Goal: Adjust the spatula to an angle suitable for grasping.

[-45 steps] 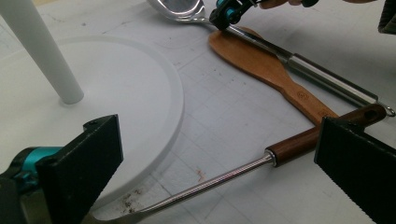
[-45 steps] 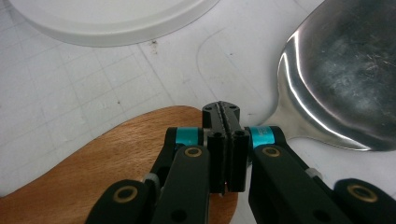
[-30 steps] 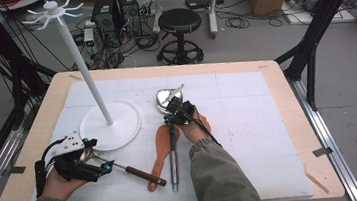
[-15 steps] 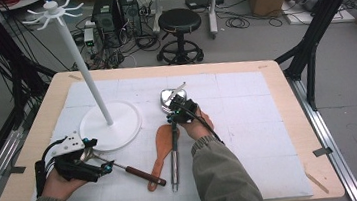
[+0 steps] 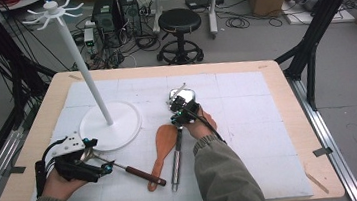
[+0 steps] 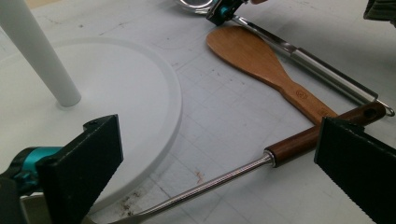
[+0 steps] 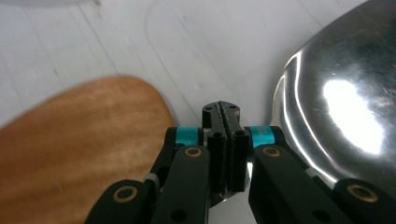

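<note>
Left gripper point(image 5: 104, 169) held low at near table edge, jaws spread wide, brown-handled utensil point(image 6: 299, 140) lying between them, untouched. Right gripper point(image 7: 226, 114) clenched on ladle point(image 5: 176, 156) neck, wooden spatula point(image 5: 160, 147) just beside it. White gridded mat point(image 5: 249, 123) spread over wooden table point(image 5: 291, 93). White stand point(image 5: 111, 122) set beyond left gripper. Black stool point(image 5: 178, 32), cables, boxes seen on grey floor behind.

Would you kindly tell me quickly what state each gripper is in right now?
Left gripper: open, jaws either side of the wooden-handled utensil, not gripping it.
Right gripper: jaws shut, apparently on the metal ladle.
</note>
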{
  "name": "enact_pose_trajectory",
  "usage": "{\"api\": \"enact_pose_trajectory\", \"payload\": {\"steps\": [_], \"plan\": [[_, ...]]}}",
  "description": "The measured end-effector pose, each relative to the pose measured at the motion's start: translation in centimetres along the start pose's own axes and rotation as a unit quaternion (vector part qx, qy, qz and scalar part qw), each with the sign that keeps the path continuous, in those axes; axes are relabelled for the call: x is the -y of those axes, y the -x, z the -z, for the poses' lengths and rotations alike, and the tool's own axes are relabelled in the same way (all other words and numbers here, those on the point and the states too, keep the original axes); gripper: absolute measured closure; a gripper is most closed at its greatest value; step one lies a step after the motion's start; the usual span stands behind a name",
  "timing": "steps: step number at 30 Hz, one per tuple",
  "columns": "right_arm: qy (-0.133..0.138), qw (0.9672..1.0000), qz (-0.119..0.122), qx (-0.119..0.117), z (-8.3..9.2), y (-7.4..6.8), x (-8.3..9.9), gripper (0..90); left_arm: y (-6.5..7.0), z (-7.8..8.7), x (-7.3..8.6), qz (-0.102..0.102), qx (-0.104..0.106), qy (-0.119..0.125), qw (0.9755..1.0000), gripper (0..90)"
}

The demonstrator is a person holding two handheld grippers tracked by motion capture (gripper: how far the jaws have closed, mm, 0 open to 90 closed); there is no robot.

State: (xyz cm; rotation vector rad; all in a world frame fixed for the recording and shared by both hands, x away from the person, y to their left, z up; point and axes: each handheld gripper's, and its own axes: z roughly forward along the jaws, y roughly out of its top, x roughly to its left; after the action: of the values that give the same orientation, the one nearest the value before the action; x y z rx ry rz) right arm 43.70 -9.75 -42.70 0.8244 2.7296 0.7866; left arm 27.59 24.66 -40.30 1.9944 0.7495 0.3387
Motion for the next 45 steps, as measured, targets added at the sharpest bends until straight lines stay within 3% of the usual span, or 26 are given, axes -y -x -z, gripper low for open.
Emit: {"api": "enact_pose_trajectory", "payload": {"steps": [13,22,37,45], "plan": [[-0.013,0.9994,-0.029,0.013,2.6,1.9,3.8,89.6,0.3,-0.2,-0.1,-0.006,-0.004,-0.002,1.0,1.7],[0.0,0.9986,-0.051,0.011,4.3,2.7,6.8,89.6,0.6,-0.3,-0.2,-0.013,-0.001,-0.005,0.9999,1.7],[-0.018,0.9984,-0.052,0.015,6.9,3.2,10.4,89.6,0.8,-0.4,-0.3,-0.017,0.0,-0.001,0.9999,1.7],[-0.014,0.9976,-0.068,0.008,8.4,3.2,12.9,89.6,0.9,-0.6,-0.4,-0.021,0.002,-0.005,0.9998,1.7]]}}
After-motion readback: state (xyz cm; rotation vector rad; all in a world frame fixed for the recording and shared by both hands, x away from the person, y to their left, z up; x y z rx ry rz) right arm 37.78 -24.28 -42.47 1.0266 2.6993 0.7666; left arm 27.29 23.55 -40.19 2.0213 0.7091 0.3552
